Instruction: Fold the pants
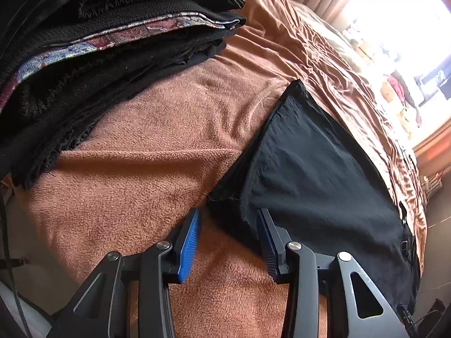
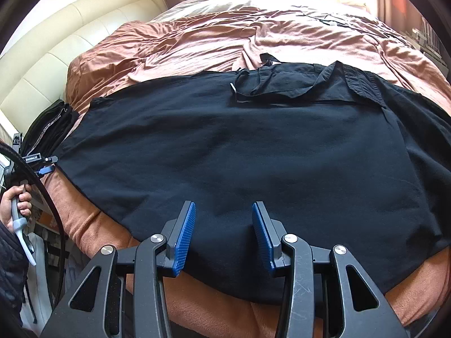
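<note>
Along the bed's (image 2: 282, 39) near edge, both grippers, left (image 1: 228, 242) and right (image 2: 222, 236), are hovering half-open and empty over black pants (image 2: 225, 146); seemingly readying a fold.

Black pants (image 2: 239, 152) lie spread flat across the near side of the bed (image 2: 225, 36), waistband and drawstring toward the far side. The right gripper (image 2: 224, 225) hangs over the pants' near edge, blue pads apart, nothing between them. By the bed's left edge, a hand (image 2: 17, 205) holds the left gripper (image 2: 48, 164) beside folded dark clothes (image 2: 53, 126).
</note>
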A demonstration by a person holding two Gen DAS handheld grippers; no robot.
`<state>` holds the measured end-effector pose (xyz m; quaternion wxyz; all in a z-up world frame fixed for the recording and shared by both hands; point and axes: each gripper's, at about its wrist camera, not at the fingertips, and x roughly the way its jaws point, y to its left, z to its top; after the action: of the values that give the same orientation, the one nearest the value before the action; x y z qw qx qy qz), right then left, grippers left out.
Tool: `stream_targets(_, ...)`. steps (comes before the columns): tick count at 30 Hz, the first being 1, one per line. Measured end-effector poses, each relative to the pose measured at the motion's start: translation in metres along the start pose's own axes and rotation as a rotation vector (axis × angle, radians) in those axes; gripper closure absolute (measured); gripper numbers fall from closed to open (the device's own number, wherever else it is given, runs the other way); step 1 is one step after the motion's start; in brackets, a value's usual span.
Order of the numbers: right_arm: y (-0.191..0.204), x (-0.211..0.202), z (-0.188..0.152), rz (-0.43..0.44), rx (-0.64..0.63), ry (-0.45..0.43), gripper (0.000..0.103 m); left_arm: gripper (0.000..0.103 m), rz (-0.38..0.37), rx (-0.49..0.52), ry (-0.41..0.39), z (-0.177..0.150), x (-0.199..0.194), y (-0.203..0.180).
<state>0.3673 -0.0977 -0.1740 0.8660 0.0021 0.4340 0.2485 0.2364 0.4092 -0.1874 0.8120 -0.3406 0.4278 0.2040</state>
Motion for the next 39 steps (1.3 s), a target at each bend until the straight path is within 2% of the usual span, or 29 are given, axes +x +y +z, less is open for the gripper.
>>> stream_targets(8, -0.006, 0.006, 0.004, 0.022, 0.066, -0.004, 0.063, 0.061, 0.048, -0.018, -0.072, 0.001, 0.007, -0.011)
stream_targets(9, -0.006, 0.007, 0.004, 0.023, 0.07, -0.005, 0.063, 0.063, 0.058, -0.007, -0.078, 0.001, 0.007, -0.013)
stream_targets(11, -0.004, 0.007, 0.006, 0.026, 0.074, -0.008, 0.063, 0.075, 0.062, 0.003, -0.091, 0.001, 0.006, -0.013)
stream_targets(13, -0.001, 0.007, 0.007, 0.036, 0.075, -0.02, 0.063, 0.082, 0.04, -0.003, -0.096, 0.002, 0.004, -0.01)
stream_targets(17, 0.01, 0.006, 0.011, 0.056, 0.042, -0.045, 0.064, 0.089, 0.001, 0.014, -0.1, 0.002, 0.0, -0.01)
stream_targets(21, 0.024, 0.017, 0.013, 0.059, 0.005, -0.01, 0.084, 0.09, -0.011, 0.028, -0.128, 0.007, -0.011, -0.016)
stream_targets(27, 0.039, 0.037, 0.005, 0.038, -0.025, 0.06, 0.095, 0.091, -0.035, 0.053, -0.171, 0.019, -0.034, -0.033)
stream_targets(35, 0.048, 0.043, -0.003, 0.084, -0.057, 0.163, 0.097, 0.091, -0.066, 0.08, -0.195, 0.03, -0.047, -0.046)
stream_targets(39, 0.042, 0.032, 0.011, 0.082, -0.053, 0.126, 0.097, 0.091, -0.074, 0.073, -0.198, 0.031, -0.05, -0.046)
